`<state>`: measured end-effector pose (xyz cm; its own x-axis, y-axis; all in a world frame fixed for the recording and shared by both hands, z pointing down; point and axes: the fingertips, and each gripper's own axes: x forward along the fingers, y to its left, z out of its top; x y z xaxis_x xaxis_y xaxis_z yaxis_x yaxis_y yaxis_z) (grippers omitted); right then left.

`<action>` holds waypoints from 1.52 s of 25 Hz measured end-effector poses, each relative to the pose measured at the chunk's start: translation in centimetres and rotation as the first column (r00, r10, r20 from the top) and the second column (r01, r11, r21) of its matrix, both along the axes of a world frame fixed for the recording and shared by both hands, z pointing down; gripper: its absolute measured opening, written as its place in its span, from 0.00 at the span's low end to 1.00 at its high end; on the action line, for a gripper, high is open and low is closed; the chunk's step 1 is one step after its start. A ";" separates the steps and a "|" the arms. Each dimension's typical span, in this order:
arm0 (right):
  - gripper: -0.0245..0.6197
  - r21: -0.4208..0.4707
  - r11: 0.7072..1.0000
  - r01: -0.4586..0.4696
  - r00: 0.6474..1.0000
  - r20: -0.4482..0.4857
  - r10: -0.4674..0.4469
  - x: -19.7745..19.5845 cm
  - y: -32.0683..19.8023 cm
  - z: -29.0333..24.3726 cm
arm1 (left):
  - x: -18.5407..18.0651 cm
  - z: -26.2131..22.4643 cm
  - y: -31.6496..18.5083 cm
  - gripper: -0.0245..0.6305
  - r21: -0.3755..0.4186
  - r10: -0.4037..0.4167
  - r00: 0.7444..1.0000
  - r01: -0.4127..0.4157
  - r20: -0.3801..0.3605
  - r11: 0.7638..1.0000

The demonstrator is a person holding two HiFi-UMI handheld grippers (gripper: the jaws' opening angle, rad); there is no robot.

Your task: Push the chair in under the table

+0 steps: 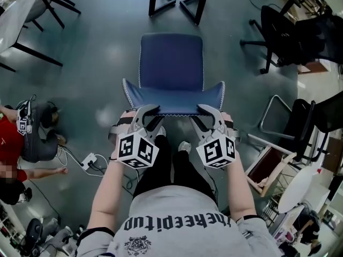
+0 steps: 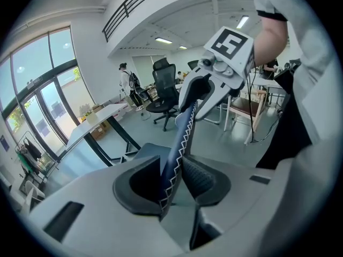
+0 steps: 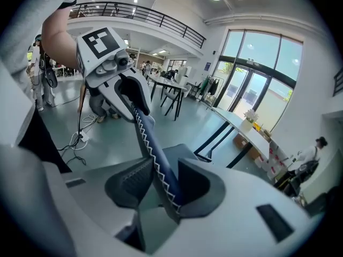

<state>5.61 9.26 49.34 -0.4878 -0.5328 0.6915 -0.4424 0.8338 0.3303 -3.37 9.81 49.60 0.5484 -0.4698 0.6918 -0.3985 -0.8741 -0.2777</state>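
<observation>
A blue chair stands on the grey floor with its seat toward a table's black legs at the top of the head view. Its backrest, edged with white zigzag stitching, is nearest me. My left gripper is shut on the backrest's top edge at the left, and the edge runs between its pads. My right gripper is shut on the same edge at the right, where the backrest shows between its pads. Each gripper view shows the other gripper, the right and the left.
A black office chair stands at the upper right, a metal-framed chair and a wooden frame at the right. A white table is at the upper left. A seated person, cables and a power strip lie left.
</observation>
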 end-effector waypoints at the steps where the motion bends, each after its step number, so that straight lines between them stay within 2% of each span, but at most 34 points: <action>1: 0.27 0.001 1.000 -0.002 1.000 0.001 0.002 0.0 -0.1 0.0 | 0.0 0.0 -0.1 0.24 0.000 -0.001 1.000 0.001 0.001 1.000; 26: 0.27 0.039 0.997 -0.059 0.998 0.011 0.059 -2.7 -8.0 -0.3 | -2.7 -0.2 -8.8 0.24 0.040 0.052 0.999 -0.052 0.005 0.998; 38: 0.26 0.051 0.997 -0.058 0.998 0.010 0.057 -2.5 -13.2 -0.4 | -2.5 -0.3 -14.1 0.25 0.041 0.052 0.999 -0.052 0.008 0.998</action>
<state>3.12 -3.89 48.90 -0.4613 -0.5946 0.6585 -0.4923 0.7890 0.3675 -5.88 -4.34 49.28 0.5682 -0.4686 0.6764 -0.3508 -0.8815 -0.3160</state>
